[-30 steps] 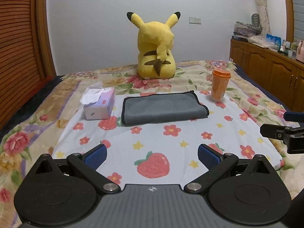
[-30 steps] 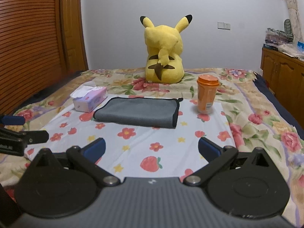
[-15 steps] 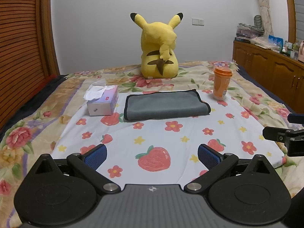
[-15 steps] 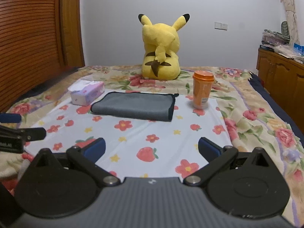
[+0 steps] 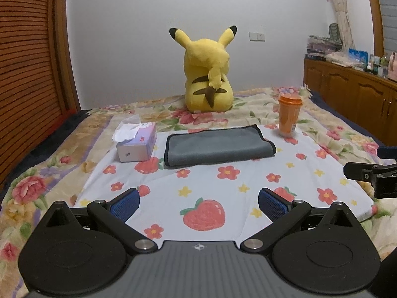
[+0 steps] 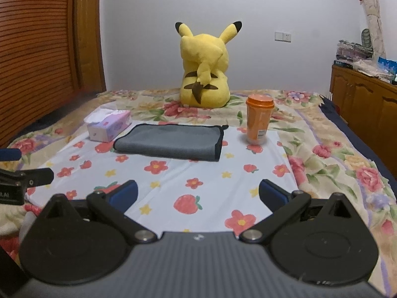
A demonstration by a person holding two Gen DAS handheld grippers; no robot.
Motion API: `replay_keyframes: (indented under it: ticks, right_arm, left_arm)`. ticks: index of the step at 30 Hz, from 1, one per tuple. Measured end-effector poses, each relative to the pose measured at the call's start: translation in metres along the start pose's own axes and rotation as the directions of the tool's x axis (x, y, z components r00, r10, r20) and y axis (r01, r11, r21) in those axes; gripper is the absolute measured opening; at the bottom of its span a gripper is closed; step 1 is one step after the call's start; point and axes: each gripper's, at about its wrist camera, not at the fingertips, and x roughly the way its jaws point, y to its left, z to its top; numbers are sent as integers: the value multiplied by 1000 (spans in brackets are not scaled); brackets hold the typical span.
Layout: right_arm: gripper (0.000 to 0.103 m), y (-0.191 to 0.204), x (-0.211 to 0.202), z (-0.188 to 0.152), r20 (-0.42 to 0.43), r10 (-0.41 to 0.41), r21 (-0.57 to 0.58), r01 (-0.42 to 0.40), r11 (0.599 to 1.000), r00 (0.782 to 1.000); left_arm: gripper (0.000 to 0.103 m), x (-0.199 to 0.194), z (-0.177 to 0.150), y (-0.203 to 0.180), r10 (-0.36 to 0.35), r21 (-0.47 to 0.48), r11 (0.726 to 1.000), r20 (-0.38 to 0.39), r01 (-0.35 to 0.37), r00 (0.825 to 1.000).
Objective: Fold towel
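Note:
A grey towel with a black hem (image 5: 218,146) lies folded flat on the white flower-print cloth (image 5: 223,188) on the bed. It also shows in the right wrist view (image 6: 171,141). My left gripper (image 5: 198,204) is open and empty, held well short of the towel, above the cloth's near edge. My right gripper (image 6: 197,195) is open and empty, also well short of the towel. Each gripper's side shows at the edge of the other's view: the right one (image 5: 372,173), the left one (image 6: 22,178).
A tissue box (image 5: 136,141) stands just left of the towel. An orange cup with a lid (image 5: 289,115) stands to its right. A yellow Pikachu plush (image 5: 208,74) sits behind. A wooden cabinet (image 5: 352,92) lines the right wall and slatted wood (image 5: 27,74) the left.
Both grippers have drawn back from the towel and dropped a little, so the towel and objects look farther away. Both stayed open. The towel has not moved.

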Motion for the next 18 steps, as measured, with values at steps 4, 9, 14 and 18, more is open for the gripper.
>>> replay_keyframes:
  ticks: [4,9,14,18]
  right_arm:
    - [103,0,-5,1,32,-5,2,5,1000,999]
    - [103,0,-8,2,60,-14,1,14,1000,998]
    - [103,-2,-11,3,78,-19,8,19,1000,997]
    - [103,-2,-13,2,91,-24,11,23,1000,996]
  left_arm:
    - [103,-4,1,2,2,-11,1000,30,-2,1000]
    - [103,-9,2,2,5,-13,1000,67,-4,998]
    - [103,-15,2,1,6,-7,1000,105,-6,994]
    - [103,-17,2,1,4,-7,1000,123,-3,992]
